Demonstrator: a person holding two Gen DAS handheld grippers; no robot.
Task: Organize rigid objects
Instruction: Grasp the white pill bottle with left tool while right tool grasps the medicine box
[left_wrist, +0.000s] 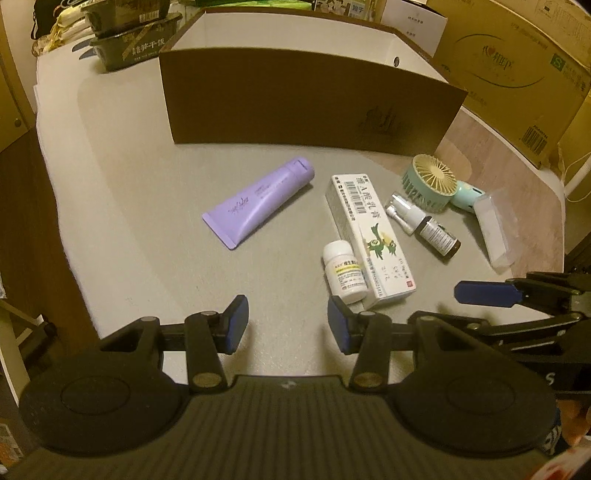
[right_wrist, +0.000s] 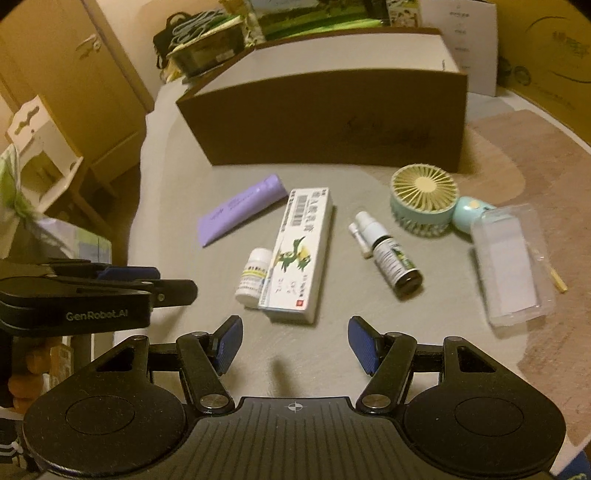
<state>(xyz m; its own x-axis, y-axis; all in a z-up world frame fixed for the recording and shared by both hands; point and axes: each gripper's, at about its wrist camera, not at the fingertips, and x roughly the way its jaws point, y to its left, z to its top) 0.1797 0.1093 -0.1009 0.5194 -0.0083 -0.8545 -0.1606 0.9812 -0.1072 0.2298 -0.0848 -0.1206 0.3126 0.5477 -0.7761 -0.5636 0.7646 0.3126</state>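
Note:
On the grey table lie a purple tube (left_wrist: 258, 201) (right_wrist: 240, 208), a white medicine box (left_wrist: 369, 232) (right_wrist: 299, 251), a small white pill bottle (left_wrist: 344, 271) (right_wrist: 253, 277), a dark spray bottle (left_wrist: 424, 223) (right_wrist: 388, 253), a mint hand fan (left_wrist: 432, 182) (right_wrist: 424, 201) and a clear plastic case (left_wrist: 493, 230) (right_wrist: 511, 264). An open brown box (left_wrist: 310, 107) (right_wrist: 332, 125) stands behind them. My left gripper (left_wrist: 286, 326) is open and empty, hovering just short of the pill bottle. My right gripper (right_wrist: 295, 343) is open and empty, in front of the medicine box.
Dark food boxes (left_wrist: 136, 33) are stacked at the table's far left corner. A large cardboard carton (left_wrist: 517, 74) stands at the back right. Wooden cabinets (right_wrist: 74, 74) and a white stool (right_wrist: 40, 147) are left of the table.

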